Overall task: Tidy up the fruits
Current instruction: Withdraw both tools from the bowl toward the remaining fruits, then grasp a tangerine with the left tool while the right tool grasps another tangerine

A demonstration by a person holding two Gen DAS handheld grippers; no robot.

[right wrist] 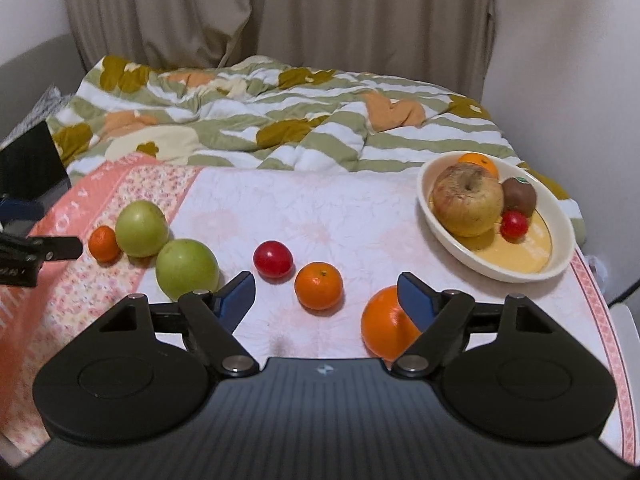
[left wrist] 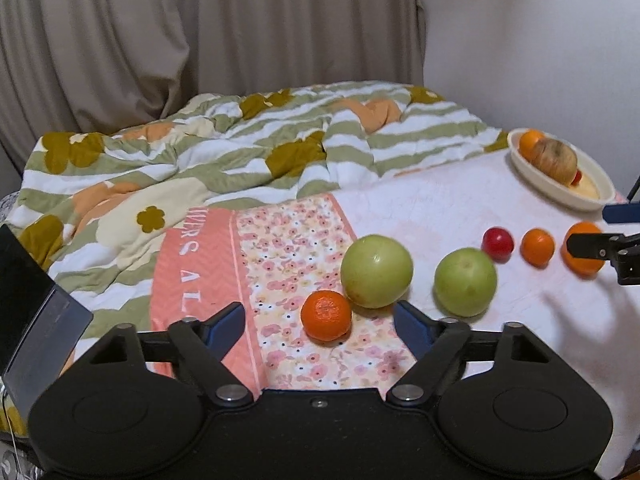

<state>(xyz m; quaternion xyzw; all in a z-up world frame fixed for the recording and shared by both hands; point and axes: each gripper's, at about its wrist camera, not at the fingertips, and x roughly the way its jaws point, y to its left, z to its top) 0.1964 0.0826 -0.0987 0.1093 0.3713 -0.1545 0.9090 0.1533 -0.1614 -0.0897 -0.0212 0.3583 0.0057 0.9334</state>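
The bowl (right wrist: pixel 560 216) already holds four fruits, six more lie loose on the bedspread (right wrist: pixel 280 208), and the left gripper (left wrist: pixel 320 322) and right gripper (right wrist: pixel 326 298) both gape, grasping nothing.

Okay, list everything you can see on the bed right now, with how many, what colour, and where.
Green apples: two, green, left on the bedsheet, side by side.
Mandarins: two loose, orange; one beside the far green apple, one mid-row.
Red fruit: one loose, small, mid-row.
Large orange: one, orange, nearest the bowl, partly behind a right gripper finger.
Bowl: one, cream, right side; holds a brownish apple, an orange, a brown kiwi-like fruit, a small red fruit.
Quilt: one, green-and-white striped, crumpled behind.
Curtain: beige, at the back.
Left hand-held gripper: open, around a mandarin.
Right hand-held gripper: open, above the row.
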